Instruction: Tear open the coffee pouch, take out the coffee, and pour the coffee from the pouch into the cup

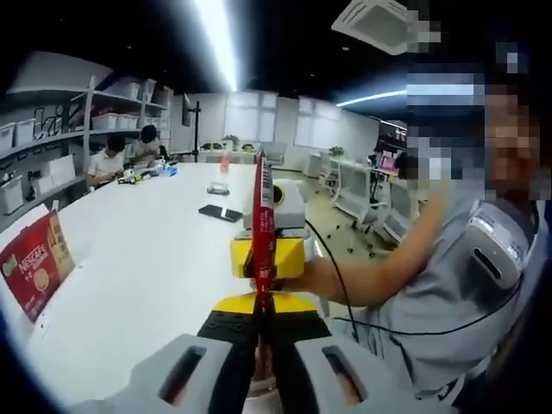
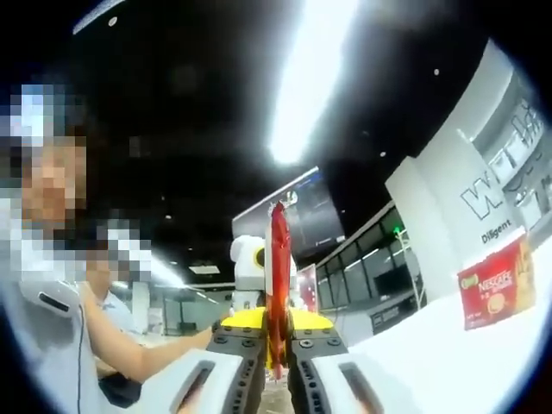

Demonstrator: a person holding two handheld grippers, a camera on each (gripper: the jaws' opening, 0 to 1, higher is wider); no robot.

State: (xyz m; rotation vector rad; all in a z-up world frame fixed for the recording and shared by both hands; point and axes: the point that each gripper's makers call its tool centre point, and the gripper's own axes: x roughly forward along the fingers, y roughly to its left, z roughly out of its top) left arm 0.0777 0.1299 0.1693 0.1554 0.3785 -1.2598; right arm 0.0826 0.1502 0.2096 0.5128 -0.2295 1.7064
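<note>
A thin red coffee pouch stands edge-on between both grippers, held above a white table. My left gripper is shut on its near end. Facing it, my right gripper, with a yellow body, clamps the same pouch further along. In the right gripper view the pouch rises upright from my right gripper, which is shut on it, and the left gripper sits just behind it. A pale round rim shows beneath the left jaws; I cannot tell if it is the cup.
A red Nescafe box stands at the table's left edge, also seen as the box. A dark phone lies mid-table. The person holding the grippers is on the right, a cable trailing. Two people sit at the far end.
</note>
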